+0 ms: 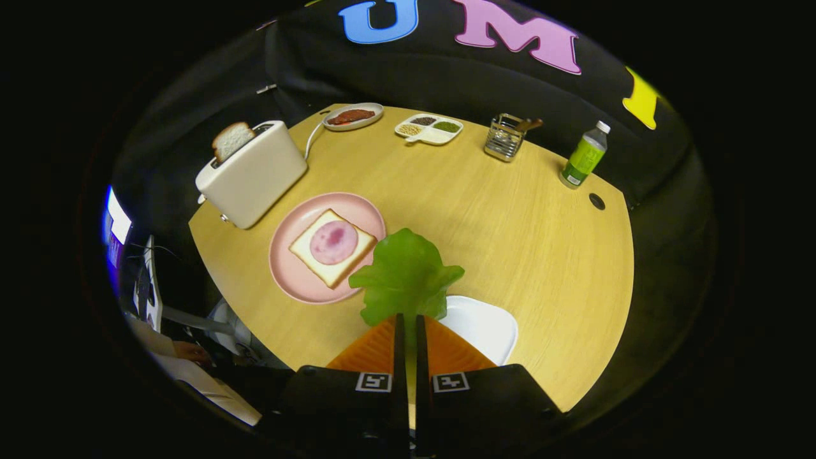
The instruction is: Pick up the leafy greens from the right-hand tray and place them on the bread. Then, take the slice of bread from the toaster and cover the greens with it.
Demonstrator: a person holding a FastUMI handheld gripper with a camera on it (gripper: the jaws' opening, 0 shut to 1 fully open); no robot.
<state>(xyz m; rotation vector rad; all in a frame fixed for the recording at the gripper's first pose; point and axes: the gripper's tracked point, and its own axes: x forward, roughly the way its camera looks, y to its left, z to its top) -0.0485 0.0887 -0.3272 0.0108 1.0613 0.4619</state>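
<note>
1. Between my fingers, at their tips: the leafy greens (405,277), pinched by the stem end. My gripper (408,319) is narrowed to a thin slot with both fingers pressing on the leaf, which fans out ahead of them.
2. Just beyond my right finger and under the leaf's edge: the white tray (486,326), now bare of greens as far as I can see.
3. Ahead and to the left of my fingers: the pink plate (290,271) carrying the bread (311,250), with a round pink slice of meat (334,242) on top. The leaf's left lobe overlaps the near right rim of the plate in the gripper view; I judge it is held above the table, not touching.
4. Key relation: the bread lies forward-left of the tip line, close. The leaf's long axis runs straight out along my fingers, so the carry should be a short forward-left shift until the leaf sits over the meat, then release.
5. Farther ahead-left, beyond the plate: the toaster (254,172) with the second slice of bread (232,140) standing in its slot, not yet taken.
6. Judgement: greens step is midway; the toaster step is untouched.
</note>
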